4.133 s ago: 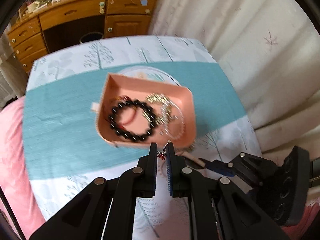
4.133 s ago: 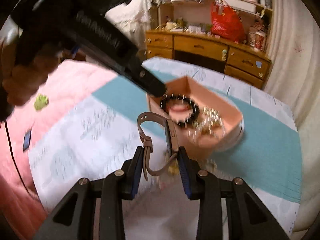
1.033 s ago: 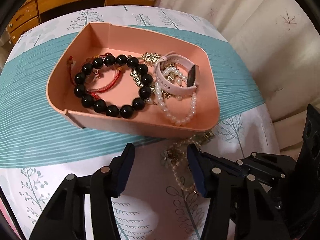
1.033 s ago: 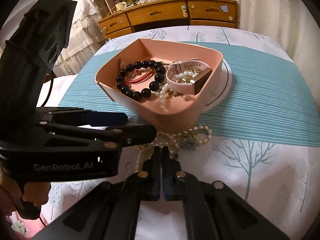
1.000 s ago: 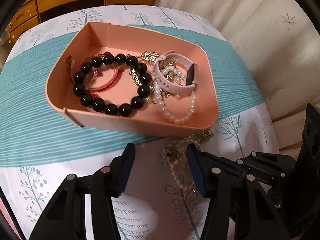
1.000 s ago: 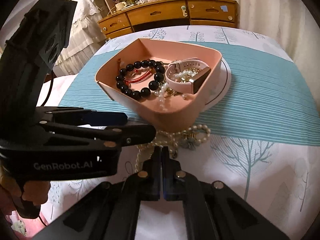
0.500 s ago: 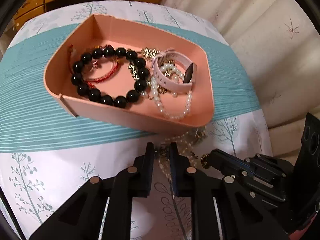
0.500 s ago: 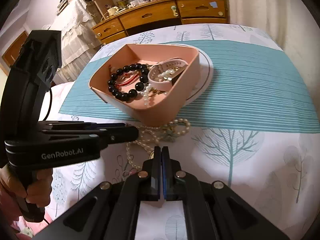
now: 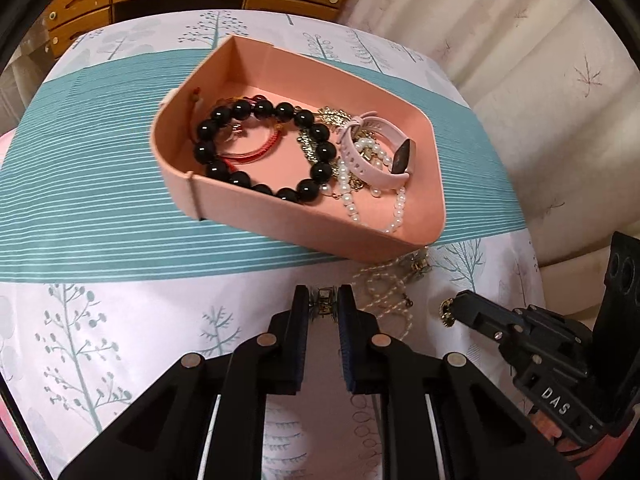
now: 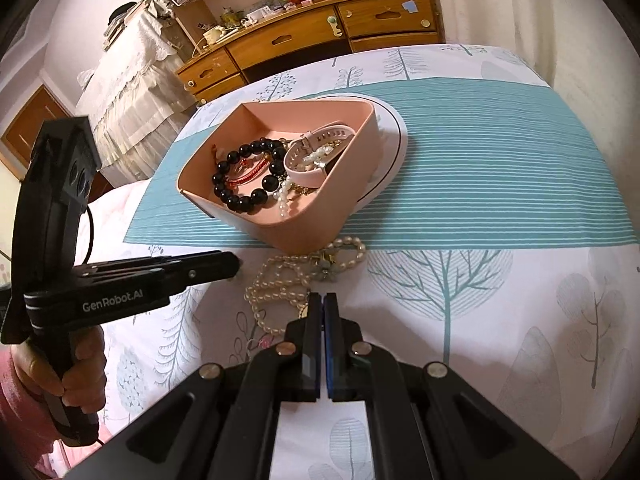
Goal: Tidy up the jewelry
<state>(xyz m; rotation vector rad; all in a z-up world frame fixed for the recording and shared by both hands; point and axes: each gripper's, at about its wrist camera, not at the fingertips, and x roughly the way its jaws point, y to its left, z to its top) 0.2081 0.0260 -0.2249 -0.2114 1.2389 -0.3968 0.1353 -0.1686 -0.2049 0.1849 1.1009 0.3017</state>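
A pink tray [image 9: 430, 184] [image 10: 344, 196] on the bed holds a black bead bracelet [image 9: 320, 146] [image 10: 240, 200], a red cord bracelet [image 9: 256, 154], a pink watch [image 9: 384, 176] [image 10: 308, 176] and white pearls [image 9: 396, 208]. A pearl necklace [image 9: 384, 284] [image 10: 276, 284] with a flower clasp [image 10: 326, 270] lies on the cloth just in front of the tray. My left gripper [image 9: 323, 304] is shut on a small metal trinket [image 9: 324, 305] beside the necklace. My right gripper [image 10: 320, 304] is shut on a small gold piece [image 10: 305, 311] at the necklace's near end; it also shows in the left wrist view [image 9: 448, 312].
The bed has a white tree-print cover [image 10: 500, 320] with a teal striped band [image 10: 500, 160]. A white plate [image 10: 394, 136] lies under the tray. A wooden dresser [image 10: 320, 36] stands behind, a curtain [image 9: 540, 60] to the right.
My left gripper closed from wide open onto the small metal trinket near the necklace and shifted left. My right gripper stayed shut and drew back a little from the tray.
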